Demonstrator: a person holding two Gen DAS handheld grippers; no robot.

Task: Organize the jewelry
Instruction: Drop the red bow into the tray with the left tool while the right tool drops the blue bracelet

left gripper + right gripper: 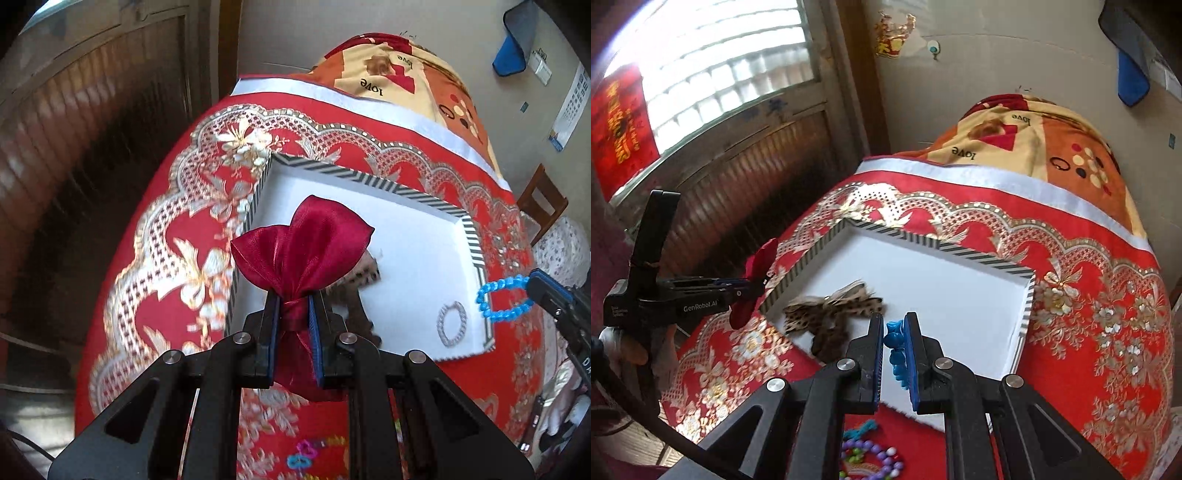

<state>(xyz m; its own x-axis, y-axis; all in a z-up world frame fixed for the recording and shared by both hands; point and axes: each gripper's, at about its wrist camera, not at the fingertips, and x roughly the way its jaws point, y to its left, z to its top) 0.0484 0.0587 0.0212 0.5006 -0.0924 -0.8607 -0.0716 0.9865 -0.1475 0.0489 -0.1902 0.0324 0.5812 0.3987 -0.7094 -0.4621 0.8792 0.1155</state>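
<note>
your work surface is a red tablecloth (1089, 332) with gold floral scrollwork and a white band along its far edge, beyond which lies a patterned blanket (1034, 140) printed "love". a wooden door (746, 177) with a bright window stands to the left, a plain wall behind. on the cloth sits a white tray (373, 184) with a striped rim. your left gripper (293, 314) is clamped on the knot of a dark red bow (303, 243), held above the tray's near left corner. your right gripper (894, 339) is pinched on a blue bracelet (895, 345) (its loop shows better in the left view, just past the tray's right rim). in the tray lie a leopard-print bow (831, 310) and a silver ring (452, 323). coloured beads (871, 458) at the near edge are cut off by the gripper frame and hard to make out.
</note>
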